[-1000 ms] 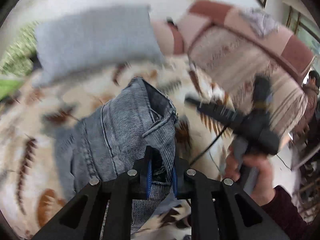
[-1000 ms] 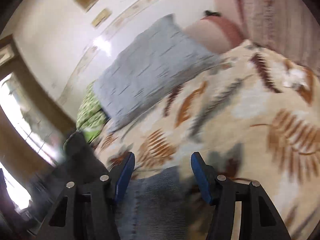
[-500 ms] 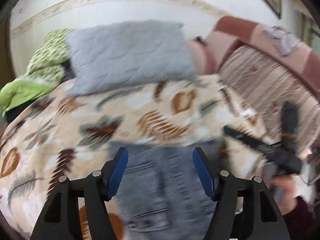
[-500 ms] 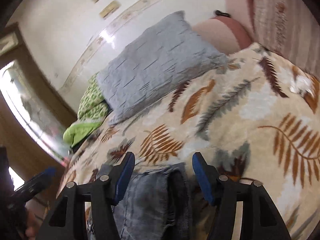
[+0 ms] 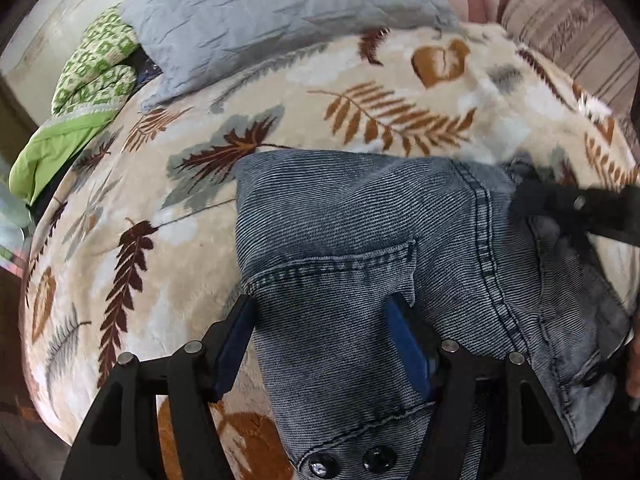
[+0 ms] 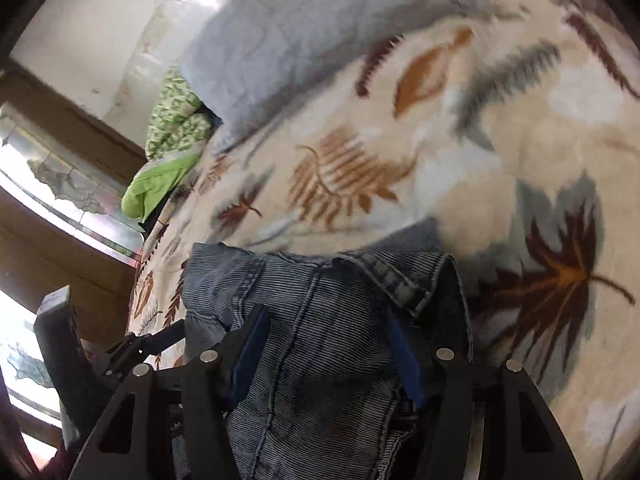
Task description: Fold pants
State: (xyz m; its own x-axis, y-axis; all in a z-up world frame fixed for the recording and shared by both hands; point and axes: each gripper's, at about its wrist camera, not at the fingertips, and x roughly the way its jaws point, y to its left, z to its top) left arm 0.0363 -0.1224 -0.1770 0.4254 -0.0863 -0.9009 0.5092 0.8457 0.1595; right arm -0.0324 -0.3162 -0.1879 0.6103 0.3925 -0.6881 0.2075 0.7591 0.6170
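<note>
The blue-grey jeans (image 5: 360, 232) lie folded on the leaf-patterned blanket (image 5: 168, 264), back pocket and waistband rivets facing up. My left gripper (image 5: 320, 344) hangs just above them, open, its blue pads either side of the pocket area and not pressing. My right gripper (image 6: 326, 356) is open too, low over the bunched waistband end of the jeans (image 6: 328, 320), with denim lying between its fingers. In the left wrist view the right gripper (image 5: 560, 204) shows dark and blurred at the jeans' right edge. The left gripper (image 6: 132, 350) appears at the lower left of the right wrist view.
A grey quilted pillow (image 5: 272, 12) and a green patterned cloth (image 5: 92, 72) lie at the head of the bed. A striped pink-brown blanket (image 5: 568, 28) is at the far right. The bed's left edge drops off near a window (image 6: 60, 184).
The left gripper was shut on a lifted fold of the jeans; it has opened and let go. Both grippers have dropped toward the jeans, which now lie on the blanket.
</note>
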